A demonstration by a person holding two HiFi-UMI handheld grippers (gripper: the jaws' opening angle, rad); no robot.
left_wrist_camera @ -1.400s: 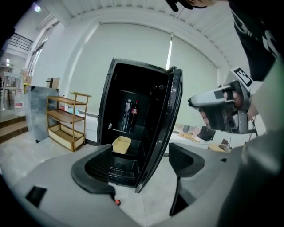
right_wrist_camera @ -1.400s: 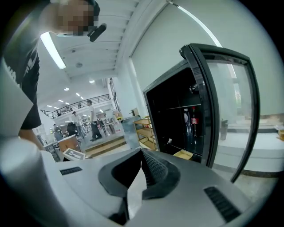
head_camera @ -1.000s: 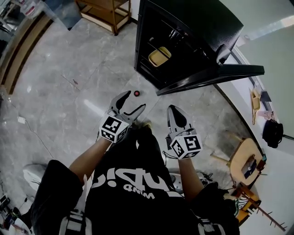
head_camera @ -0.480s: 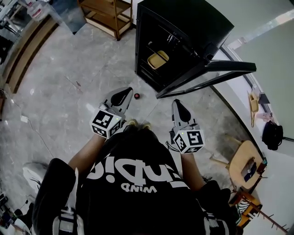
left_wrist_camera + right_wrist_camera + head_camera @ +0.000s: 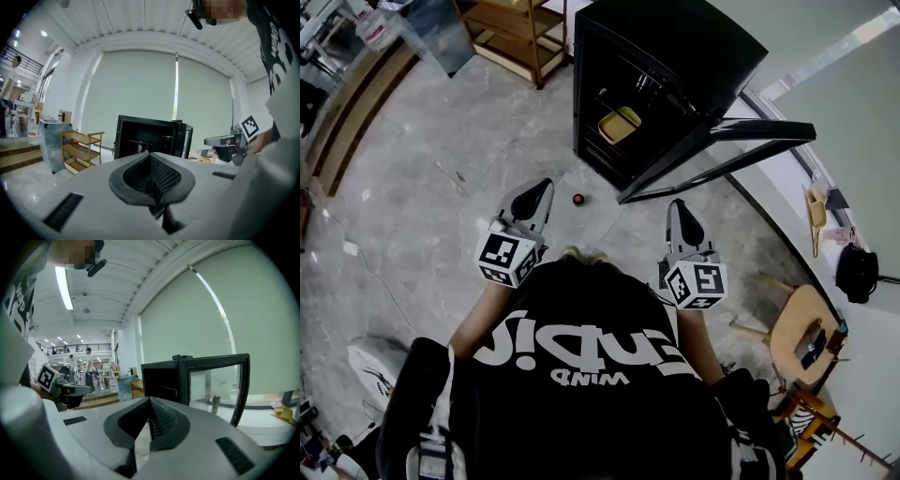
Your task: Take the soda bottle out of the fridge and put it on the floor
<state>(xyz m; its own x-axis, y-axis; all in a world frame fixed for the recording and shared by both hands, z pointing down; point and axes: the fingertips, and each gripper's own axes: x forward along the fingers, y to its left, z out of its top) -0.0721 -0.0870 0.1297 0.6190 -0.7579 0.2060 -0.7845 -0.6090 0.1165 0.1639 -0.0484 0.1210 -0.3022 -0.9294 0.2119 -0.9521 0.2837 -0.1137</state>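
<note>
The soda bottle (image 5: 577, 199) stands on the grey floor just before the fridge; from above only its red cap shows. The black fridge (image 5: 666, 84) has its glass door (image 5: 750, 139) swung open to the right. My left gripper (image 5: 539, 189) hangs left of the bottle, apart from it, jaws shut and empty. My right gripper (image 5: 678, 211) is right of the bottle, below the door's edge, also shut on nothing. In the left gripper view the closed jaws (image 5: 150, 157) point level at the fridge (image 5: 150, 140). The right gripper view looks over shut jaws (image 5: 149, 403) at the door (image 5: 215, 380).
A yellowish container (image 5: 621, 122) lies inside the fridge. A wooden shelf rack (image 5: 511, 28) stands left of it, with a metal bin (image 5: 49, 143) beside. A wooden chair (image 5: 802, 328) and a black bag (image 5: 858, 272) are at the right. People stand far back (image 5: 89, 369).
The left gripper's jaws, open by the bottle a second ago, are now shut. Both grippers have risen and drawn apart, away from the bottle, which stays standing on the floor.
</note>
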